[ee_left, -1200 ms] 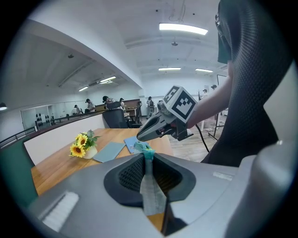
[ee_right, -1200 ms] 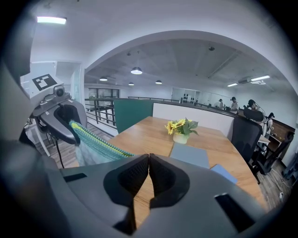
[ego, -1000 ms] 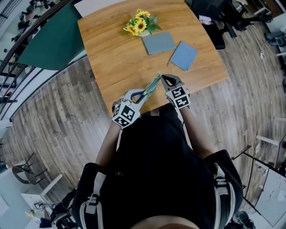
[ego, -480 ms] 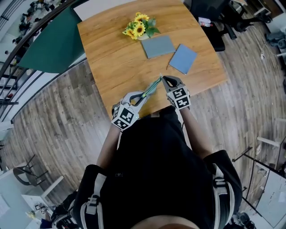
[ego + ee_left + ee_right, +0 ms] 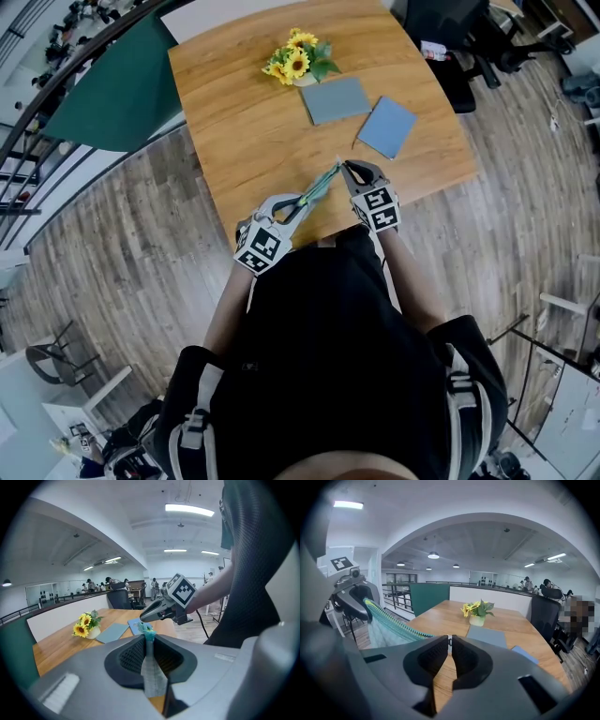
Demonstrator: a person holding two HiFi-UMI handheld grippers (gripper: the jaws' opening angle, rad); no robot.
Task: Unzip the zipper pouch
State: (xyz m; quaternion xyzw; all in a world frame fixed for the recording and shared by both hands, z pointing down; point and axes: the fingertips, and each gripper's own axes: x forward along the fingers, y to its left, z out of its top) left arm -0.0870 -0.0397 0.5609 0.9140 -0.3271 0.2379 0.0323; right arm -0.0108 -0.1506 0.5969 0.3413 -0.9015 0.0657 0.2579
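Note:
A teal-edged grey zipper pouch (image 5: 317, 187) hangs stretched between my two grippers, above the near edge of the wooden table (image 5: 234, 122). My left gripper (image 5: 286, 208) is shut on the pouch's near end. In the left gripper view the grey fabric (image 5: 151, 667) is pinched between its jaws. My right gripper (image 5: 345, 168) holds the far end. Its jaws are shut, and a small zipper pull (image 5: 449, 641) shows at their tips. The pouch (image 5: 389, 626) runs from there back to the left gripper (image 5: 354, 599). From the left gripper view, the right gripper (image 5: 161, 611) meets the pouch's teal tip.
A small pot of sunflowers (image 5: 296, 64) stands at the table's far side. Two flat grey-blue pads (image 5: 335, 99) (image 5: 387, 127) lie near it. A green panel (image 5: 112, 94) stands left of the table, and a dark office chair (image 5: 450, 37) at the back right. The floor is wood plank.

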